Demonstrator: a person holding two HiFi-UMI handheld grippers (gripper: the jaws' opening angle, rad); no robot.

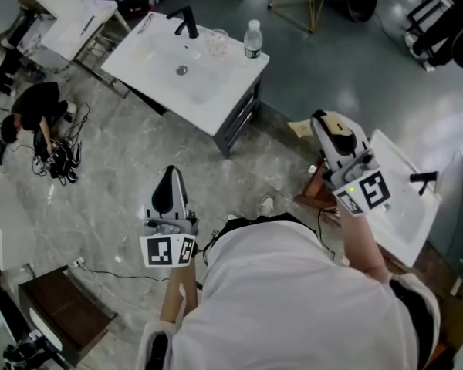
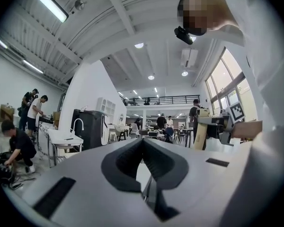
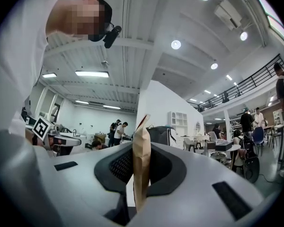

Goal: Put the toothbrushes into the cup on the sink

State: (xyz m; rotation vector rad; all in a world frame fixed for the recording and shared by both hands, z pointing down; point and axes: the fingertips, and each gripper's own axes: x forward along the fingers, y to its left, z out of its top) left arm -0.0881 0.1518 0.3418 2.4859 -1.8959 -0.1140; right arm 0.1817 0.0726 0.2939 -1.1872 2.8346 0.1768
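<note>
My right gripper (image 1: 318, 119) is raised at chest height and shut on a flat brown paper packet (image 3: 142, 160), which stands upright between its pads; the packet (image 1: 302, 128) juts out past the jaw tips. What is inside the packet is hidden. My left gripper (image 1: 170, 171) is lower on the left, its jaws pressed together with nothing between them (image 2: 143, 143). Far ahead is the white sink (image 1: 150, 72) with a black tap (image 1: 187, 21) and a clear cup (image 1: 216, 40) on its back rim. Both grippers are well away from it.
A water bottle (image 1: 252, 38) stands beside the cup. A second white sink (image 1: 405, 210) with a black tap (image 1: 423, 177) is close on my right. A person (image 1: 35, 108) crouches over cables (image 1: 58, 160) on the floor at the left.
</note>
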